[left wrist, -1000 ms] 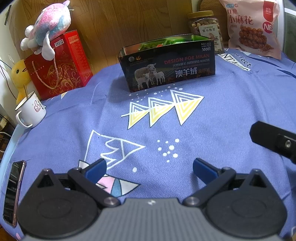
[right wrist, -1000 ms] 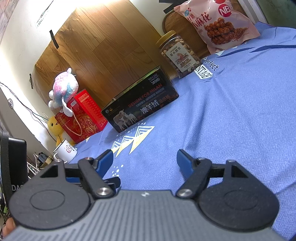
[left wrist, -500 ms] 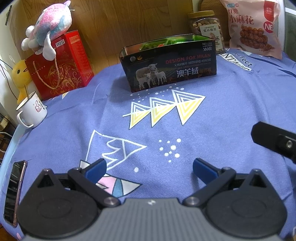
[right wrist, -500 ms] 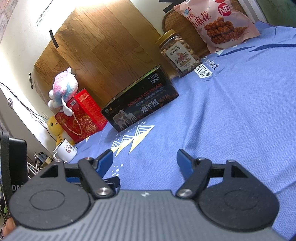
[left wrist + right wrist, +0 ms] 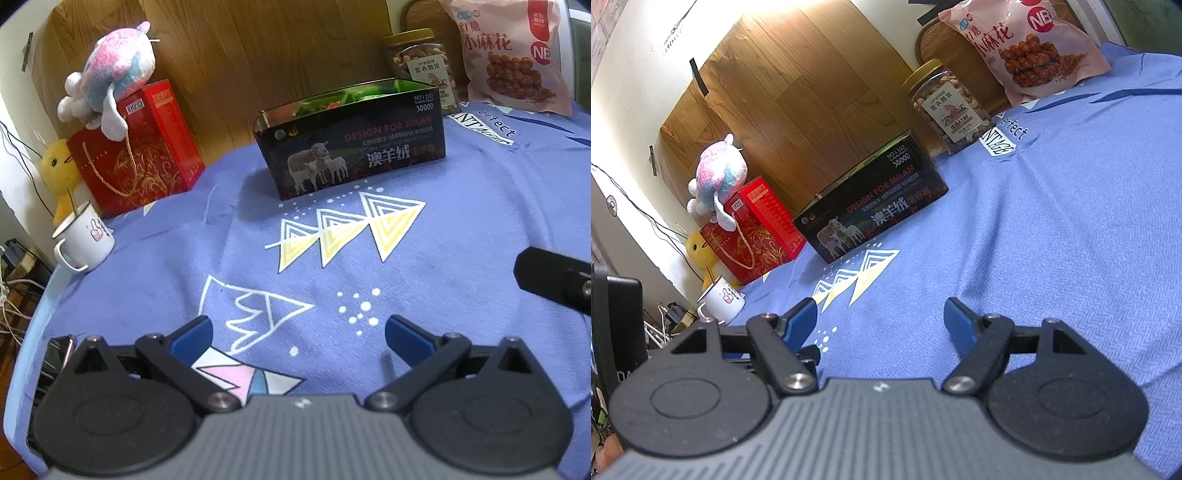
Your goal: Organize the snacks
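Observation:
A black open-topped box [image 5: 354, 147] printed with sheep stands at the back of the blue cloth, with green snack packets showing inside; the right wrist view has the box [image 5: 875, 218] too. Behind it stand a clear nut jar [image 5: 421, 62] [image 5: 947, 107] with a gold lid and a pink snack bag [image 5: 511, 55] [image 5: 1030, 44]. My left gripper [image 5: 299, 334] hovers open over the cloth's near part, nothing between its blue fingers. My right gripper [image 5: 881, 319] is open and empty as well, low over the cloth; part of it shows as a black piece [image 5: 554, 282] at the left view's right edge.
A red gift box [image 5: 136, 155] carrying a plush toy [image 5: 110, 79] stands at the back left, with a yellow duck toy [image 5: 61, 170] and a white enamel mug [image 5: 83, 242] beside it. A phone [image 5: 55, 356] lies at the cloth's left edge. A wooden board backs the table.
The left wrist view has shifted slightly, so the box and cloth patterns sit a little lower and further right. Both grippers stay open and the right one barely moved.

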`<state>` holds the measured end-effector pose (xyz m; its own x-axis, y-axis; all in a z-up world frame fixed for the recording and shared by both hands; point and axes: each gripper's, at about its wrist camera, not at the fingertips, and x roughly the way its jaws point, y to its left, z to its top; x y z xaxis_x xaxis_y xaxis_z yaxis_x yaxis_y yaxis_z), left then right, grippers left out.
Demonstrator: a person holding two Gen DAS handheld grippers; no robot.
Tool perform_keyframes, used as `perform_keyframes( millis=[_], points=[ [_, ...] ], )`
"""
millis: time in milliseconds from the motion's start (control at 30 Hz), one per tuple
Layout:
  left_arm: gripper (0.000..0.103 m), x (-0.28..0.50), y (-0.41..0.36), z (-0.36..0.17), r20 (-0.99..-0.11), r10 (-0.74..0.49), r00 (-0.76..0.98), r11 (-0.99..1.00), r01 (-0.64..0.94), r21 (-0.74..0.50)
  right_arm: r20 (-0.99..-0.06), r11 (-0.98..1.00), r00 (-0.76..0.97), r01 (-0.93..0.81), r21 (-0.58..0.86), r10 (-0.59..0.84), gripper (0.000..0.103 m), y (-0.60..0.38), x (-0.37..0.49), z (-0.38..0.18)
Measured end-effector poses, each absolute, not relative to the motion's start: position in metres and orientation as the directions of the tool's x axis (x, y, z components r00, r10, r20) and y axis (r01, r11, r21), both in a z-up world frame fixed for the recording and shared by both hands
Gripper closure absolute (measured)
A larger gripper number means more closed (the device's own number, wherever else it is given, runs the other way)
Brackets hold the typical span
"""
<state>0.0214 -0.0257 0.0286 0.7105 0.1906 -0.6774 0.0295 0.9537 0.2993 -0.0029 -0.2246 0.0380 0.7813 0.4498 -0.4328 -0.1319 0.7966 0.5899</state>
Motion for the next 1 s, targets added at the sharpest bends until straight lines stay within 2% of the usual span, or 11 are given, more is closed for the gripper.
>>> perform_keyframes(
  millis=[400, 1000],
  points=[
    [0.0, 0.0201, -0.0298, 0.028, -0.665, 0.197, 0.721, 0.945, 0.04, 0.323, -0.433, 0.796, 0.781, -0.132, 0.59, 0.45, 0.025, -0.2248, -0.0027, 0.038],
    [0.0, 0.0178, -0.026, 0.0322, -0.678, 0.149, 0.719, 0.963, 0.051, 0.266, -0.434, 0.795, 0.781, -0.128, 0.593, 0.449, 0.025, -0.2245, -0.003, 0.0353]
  ],
)
